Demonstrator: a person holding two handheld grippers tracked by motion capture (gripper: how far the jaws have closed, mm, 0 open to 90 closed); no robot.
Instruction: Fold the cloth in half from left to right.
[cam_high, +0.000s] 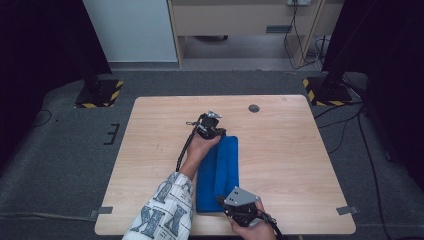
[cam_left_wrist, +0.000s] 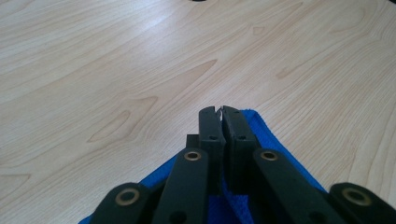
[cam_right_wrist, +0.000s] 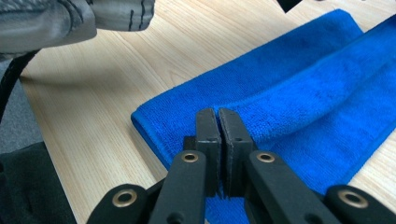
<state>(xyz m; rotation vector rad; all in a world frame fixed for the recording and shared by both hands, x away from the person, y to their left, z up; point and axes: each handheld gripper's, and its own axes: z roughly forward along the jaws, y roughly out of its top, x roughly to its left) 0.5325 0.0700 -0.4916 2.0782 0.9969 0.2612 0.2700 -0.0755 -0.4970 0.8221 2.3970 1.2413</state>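
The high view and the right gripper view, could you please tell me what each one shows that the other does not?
The high view alone takes in the whole wooden table, the grey floor, both hands, the left claw at the towel's far end and the right claw at its near end. The right gripper view alone shows, close up, its own two black jaws pressed together over the towel's near edge, and the raised fold running along the cloth. Both show the blue towel lying folded on the table, and a patterned sleeve.

Light wood worktop (cam_high: 280, 150) set on grey carpet (cam_high: 65, 150), black stands on yellow-striped bases (cam_high: 100, 93) placed at both far corners, pale wall panel (cam_high: 130, 30) and wooden furniture (cam_high: 240, 20) seen behind, cables (cam_high: 345, 125) laid at right
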